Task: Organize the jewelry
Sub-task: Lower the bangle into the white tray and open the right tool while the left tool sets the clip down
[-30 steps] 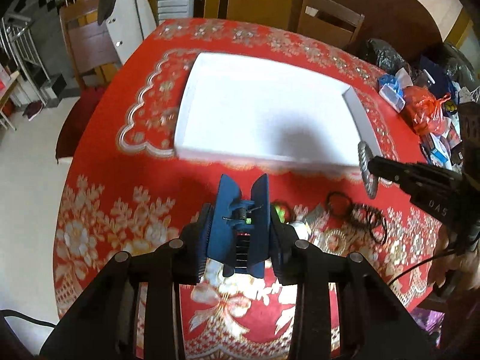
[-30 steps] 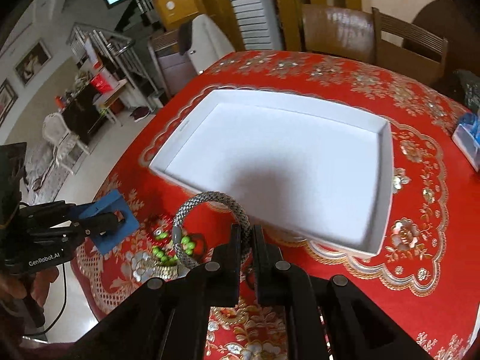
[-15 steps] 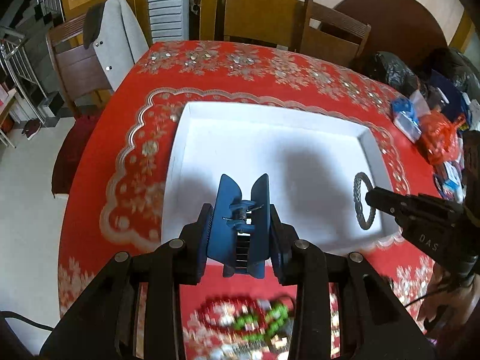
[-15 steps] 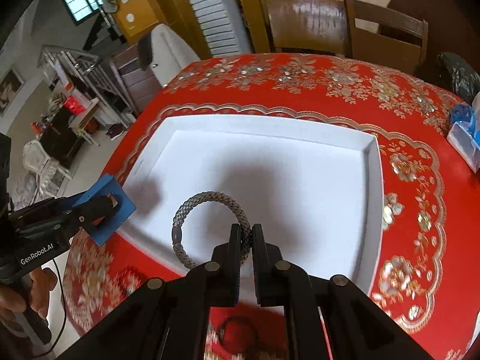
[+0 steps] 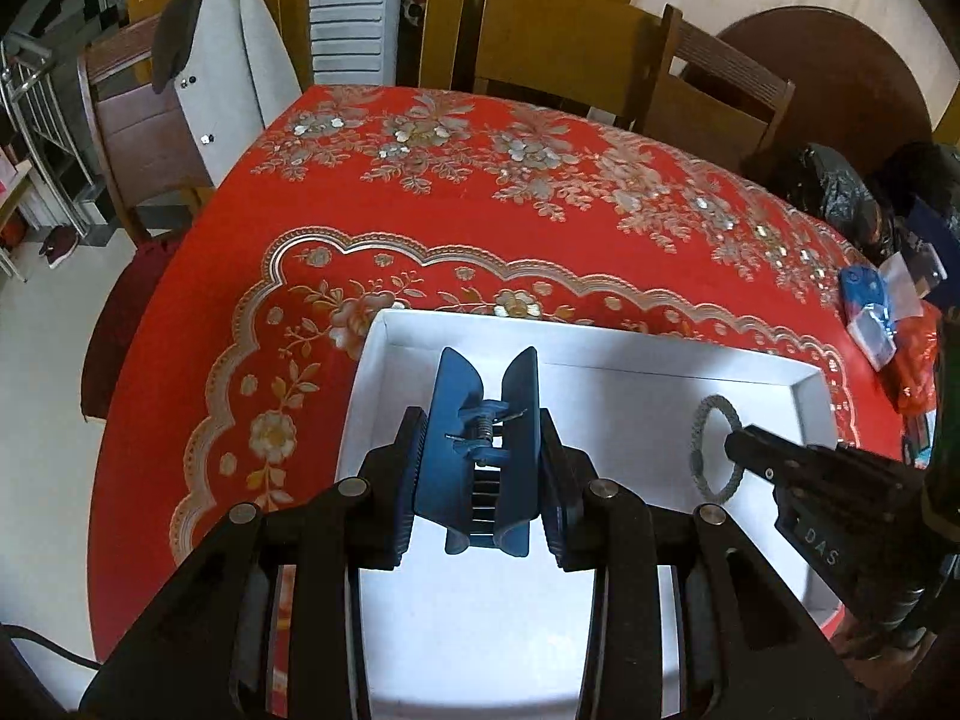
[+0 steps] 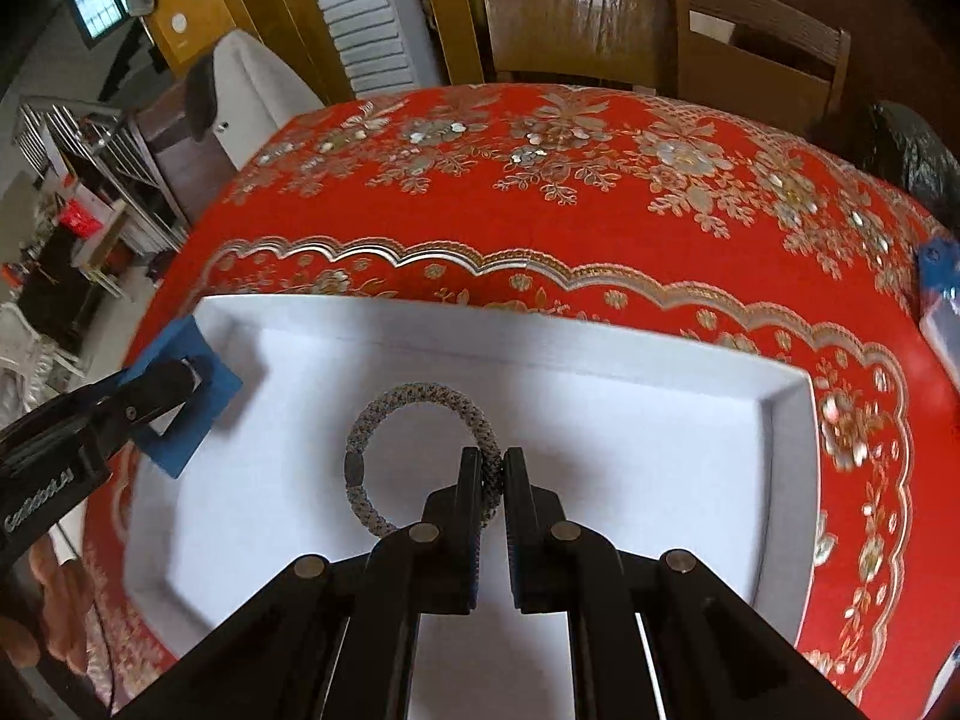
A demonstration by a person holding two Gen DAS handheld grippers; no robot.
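My left gripper (image 5: 483, 468) is shut on a blue claw hair clip (image 5: 483, 450) and holds it above the left part of a white tray (image 5: 660, 357). In the right wrist view the same clip (image 6: 180, 402) hangs over the tray's left rim (image 6: 420, 312). My right gripper (image 6: 493, 468) is shut on a grey braided bracelet (image 6: 384, 408), a ring held over the tray's middle. The bracelet (image 5: 702, 450) also shows at the right of the left wrist view, pinched by the right gripper (image 5: 735, 444).
The tray lies on a round table under a red floral cloth (image 5: 480, 180). Wooden chairs (image 5: 570, 42) stand behind it, one with a grey coat (image 5: 228, 66). Bags and small packets (image 5: 882, 312) crowd the table's right edge. A hand (image 6: 54, 588) shows at lower left.
Both grippers have moved forward from the table's near edge to over the tray, each carrying its item. The loose jewelry on the cloth has dropped out of view.
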